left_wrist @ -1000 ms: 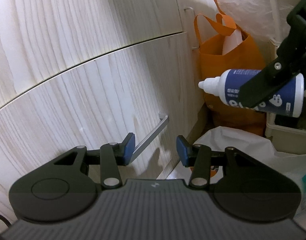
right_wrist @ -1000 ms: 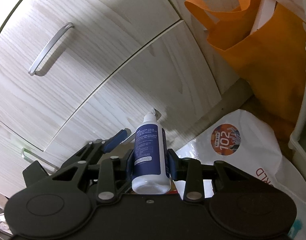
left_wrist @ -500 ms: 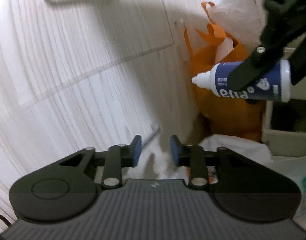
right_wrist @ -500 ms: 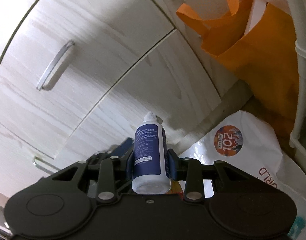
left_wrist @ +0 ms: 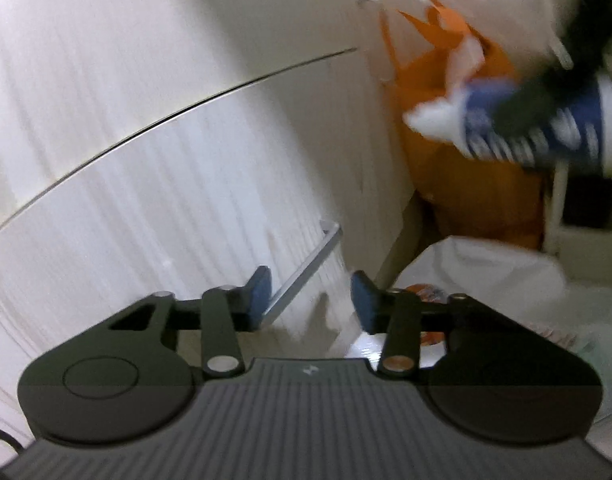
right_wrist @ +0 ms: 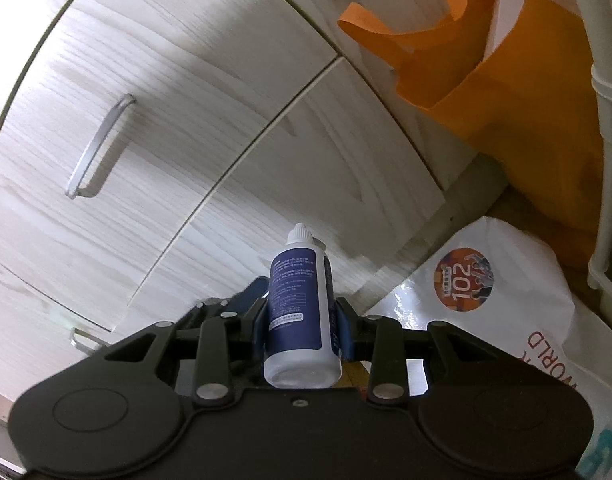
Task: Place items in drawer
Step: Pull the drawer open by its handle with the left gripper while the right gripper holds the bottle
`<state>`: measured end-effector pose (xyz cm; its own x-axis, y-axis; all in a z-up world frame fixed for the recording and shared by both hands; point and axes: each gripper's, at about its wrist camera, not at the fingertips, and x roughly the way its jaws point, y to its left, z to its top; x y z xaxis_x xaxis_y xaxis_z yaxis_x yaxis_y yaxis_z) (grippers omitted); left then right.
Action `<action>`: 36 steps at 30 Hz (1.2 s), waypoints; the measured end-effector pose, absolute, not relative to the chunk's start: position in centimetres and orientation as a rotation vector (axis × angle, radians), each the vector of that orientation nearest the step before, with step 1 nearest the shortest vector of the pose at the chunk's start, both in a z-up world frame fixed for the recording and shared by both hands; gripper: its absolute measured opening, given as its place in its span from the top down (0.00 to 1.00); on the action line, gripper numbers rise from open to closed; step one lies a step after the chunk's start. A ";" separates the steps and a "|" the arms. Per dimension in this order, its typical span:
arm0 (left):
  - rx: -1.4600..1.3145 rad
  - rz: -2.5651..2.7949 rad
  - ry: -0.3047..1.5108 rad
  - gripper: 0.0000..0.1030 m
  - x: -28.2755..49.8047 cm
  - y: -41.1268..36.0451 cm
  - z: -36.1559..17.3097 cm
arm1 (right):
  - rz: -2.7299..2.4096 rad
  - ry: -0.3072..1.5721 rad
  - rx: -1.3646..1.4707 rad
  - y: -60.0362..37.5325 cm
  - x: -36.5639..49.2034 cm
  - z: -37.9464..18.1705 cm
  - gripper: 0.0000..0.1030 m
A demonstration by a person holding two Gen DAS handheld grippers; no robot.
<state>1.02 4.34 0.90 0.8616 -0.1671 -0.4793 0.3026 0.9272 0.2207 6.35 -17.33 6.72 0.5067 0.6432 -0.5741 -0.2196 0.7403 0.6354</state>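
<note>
The right gripper [right_wrist: 302, 330] is clamped on the bottle [right_wrist: 300, 312], blue pads squeezing its sides about halfway down, white nozzle cap pointing away at the drawer fronts and the clear round base facing the camera. So the bottle is in the air, right in front of the lower drawer [right_wrist: 306, 184], not in anything yet.

The left gripper [left_wrist: 311, 292] has its pads spread apart with nothing between them. The left pad sits right against the end of the drawer handle [left_wrist: 306, 272], a flat brushed-metal bar with a bent corner; can't tell if it's actually touching.

The left view is pretty smeared, but it catches the bottle [left_wrist: 518, 128] from the side, up at the right in front of the orange bag [left_wrist: 478, 184]. The right view is sharp and shows what the left one doesn't: the upper drawer [right_wrist: 166, 80] with its curved metal handle [right_wrist: 98, 148], plus a glossy white plastic bag [right_wrist: 498, 304] with a round "102" print on the floor.

The drawer fronts are pale wood-grain laminate, both closed. The orange bag looks like soft fabric with floppy strap handles.
</note>
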 end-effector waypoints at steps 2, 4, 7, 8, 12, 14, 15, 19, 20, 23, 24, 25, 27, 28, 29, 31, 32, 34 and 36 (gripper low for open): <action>0.276 -0.274 0.480 0.59 1.0 5.1 1.1 | 0.552 0.898 0.537 -17.4 6.3 6.7 0.61; 0.295 -0.272 0.479 0.59 0.8 5.1 1.1 | 0.549 0.897 0.538 -17.5 6.3 6.7 0.61; 0.340 -0.257 0.477 0.59 0.3 4.7 0.9 | 0.543 0.896 0.540 -17.6 6.3 6.7 0.61; 0.347 -0.259 0.478 0.59 0.2 4.7 0.9 | 0.540 0.897 0.540 -17.6 6.3 6.7 0.61; 0.316 -0.289 0.488 0.59 -0.5 5.4 1.2 | 0.535 0.898 0.541 -17.7 6.3 6.6 0.61; 0.298 -0.304 0.490 0.59 -1.0 5.6 1.4 | 0.533 0.899 0.541 -17.7 6.3 6.6 0.61; 0.297 -0.306 0.490 0.59 -1.2 5.6 1.4 | 0.532 0.900 0.541 -17.7 6.3 6.6 0.61; 0.324 -0.301 0.489 0.59 -2.4 5.0 1.3 | 0.526 0.904 0.542 -17.8 6.3 6.5 0.61; 0.331 -0.298 0.490 0.59 -2.6 4.9 1.3 | 0.526 0.905 0.543 -17.8 6.3 6.5 0.61; 0.347 -0.289 0.502 0.58 -3.1 4.6 1.4 | 0.528 0.905 0.534 -17.7 6.1 6.7 0.61; 0.353 -0.286 0.503 0.58 -3.3 4.5 1.5 | 0.529 0.906 0.531 -17.7 6.1 6.7 0.61; 0.357 -0.283 0.502 0.58 -3.5 4.5 1.4 | 0.529 0.905 0.529 -17.7 6.0 6.8 0.61; 0.361 -0.282 0.499 0.58 -3.8 4.6 1.4 | 0.526 0.906 0.523 -17.6 5.9 6.9 0.61; 0.360 -0.282 0.499 0.58 -3.9 4.7 1.5 | 0.525 0.907 0.519 -17.6 5.8 6.9 0.61; 0.363 -0.284 0.498 0.58 -3.8 4.5 1.5 | 0.522 0.910 0.513 -17.5 5.7 6.9 0.61; 0.378 -0.289 0.492 0.58 -2.7 3.7 1.3 | 0.504 0.927 0.496 -17.3 5.5 6.9 0.61; 0.388 -0.291 0.489 0.58 -2.4 3.4 1.2 | 0.495 0.936 0.488 -17.3 5.4 6.8 0.61; 0.415 -0.291 0.483 0.58 -1.4 2.7 1.3 | 0.488 0.948 0.484 -17.2 5.2 6.6 0.61; 0.425 -0.286 0.480 0.58 -1.3 1.9 2.0 | 0.483 0.957 0.481 -17.1 5.1 6.4 0.61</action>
<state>-1.32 1.87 2.00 0.8502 -0.1653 -0.4999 0.3611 0.8740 0.3251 5.07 -17.12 6.44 0.4888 0.5843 -0.6479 -0.1743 0.7930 0.5837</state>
